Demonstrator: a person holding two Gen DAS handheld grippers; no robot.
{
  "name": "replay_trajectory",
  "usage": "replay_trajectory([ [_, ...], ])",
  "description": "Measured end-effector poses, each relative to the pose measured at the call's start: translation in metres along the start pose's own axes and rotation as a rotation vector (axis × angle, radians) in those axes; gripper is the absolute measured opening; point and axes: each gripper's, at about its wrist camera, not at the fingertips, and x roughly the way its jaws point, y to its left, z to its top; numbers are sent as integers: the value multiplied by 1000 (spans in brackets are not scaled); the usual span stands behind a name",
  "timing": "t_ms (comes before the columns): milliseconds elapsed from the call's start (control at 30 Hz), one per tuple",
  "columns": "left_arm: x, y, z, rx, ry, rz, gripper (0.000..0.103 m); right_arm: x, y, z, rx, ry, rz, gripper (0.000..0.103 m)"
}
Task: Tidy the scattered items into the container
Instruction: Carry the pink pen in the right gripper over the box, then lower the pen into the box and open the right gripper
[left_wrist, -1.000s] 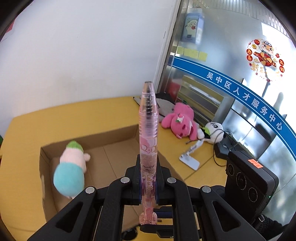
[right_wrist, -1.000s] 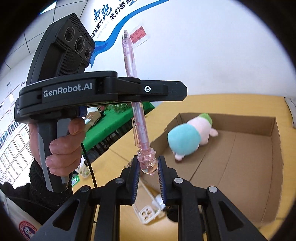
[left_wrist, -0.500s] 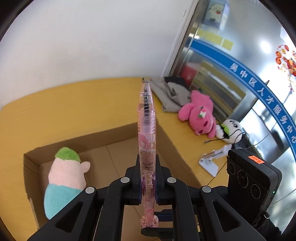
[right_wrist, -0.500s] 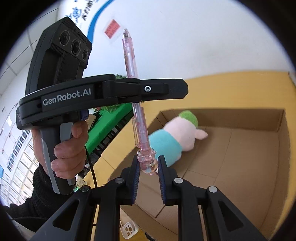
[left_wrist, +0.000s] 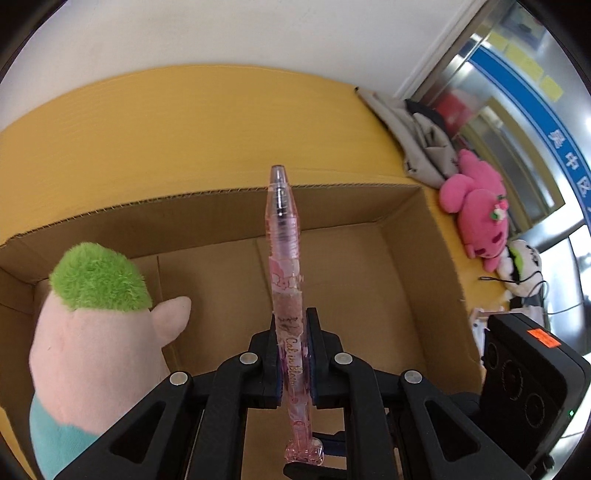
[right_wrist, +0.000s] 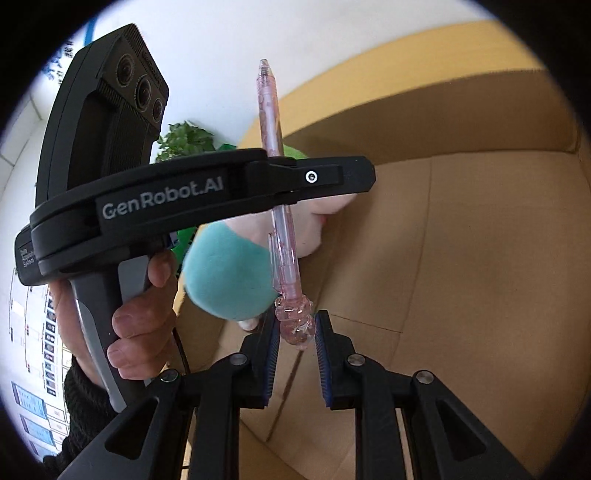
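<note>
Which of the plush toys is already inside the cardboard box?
The pale pink plush with the green tuft and teal base, lying in the open cardboard box. The bright pink plush and the white plush sit outside on the yellow table.

Pink pen (left_wrist: 285, 280) — brown box (left_wrist: 351, 266), yellow table (left_wrist: 184, 129).

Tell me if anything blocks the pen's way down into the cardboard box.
Nothing visible does. The left gripper holds the pink pen over the cardboard box, above bare floor. The plush toy lies inside, off to the left, apart from the pen's line.
</note>
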Motion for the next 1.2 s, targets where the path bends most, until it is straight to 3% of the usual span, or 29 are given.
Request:
replay_trajectory([
  [233, 44, 3, 1, -1, 93, 108, 11, 27, -18, -1, 53, 65, -92, 18],
  [367, 58, 10, -3, 3, 104, 200, 12, 40, -28, -7, 95, 89, -107, 21],
  [433, 54, 9, -3, -5, 89, 177, 14, 42, -33, -9, 119, 77, -90, 20],
  [467, 50, 9, -2, -11, 78, 158, 21, 41, -34, -10, 124, 69, -88, 20],
  [533, 40, 7, -1, -20, 42, 137, 38, 40, -36, -12, 141, 57, -80, 21],
  [600, 30, 7, 0, -27, 0, 125, 53, 39, -35, -14, 143, 52, -72, 29],
  [767, -4, 2, -7, -12, -80, 134, 56, 30, -21, -21, 93, 21, -109, 57],
  [833, -23, -2, -14, 13, -114, 139, 58, 21, -14, -26, 72, -2, -117, 59],
  [900, -43, -5, -25, 33, -154, 142, 68, 9, -6, -33, 49, -30, -128, 62],
  [967, -72, -8, -42, 53, -212, 172, 79, -10, 9, -45, 10, -82, -169, 65],
  [1033, -107, -15, -67, 72, -316, 233, 87, -31, 31, -61, -59, -136, -259, 72],
  [1100, -144, -21, -98, 86, -421, 254, 102, -49, 51, -76, -107, -183, -326, 78],
  [1200, -182, -29, -141, 137, -529, 289, 103, -74, 77, -97, -178, -276, -352, 78],
])
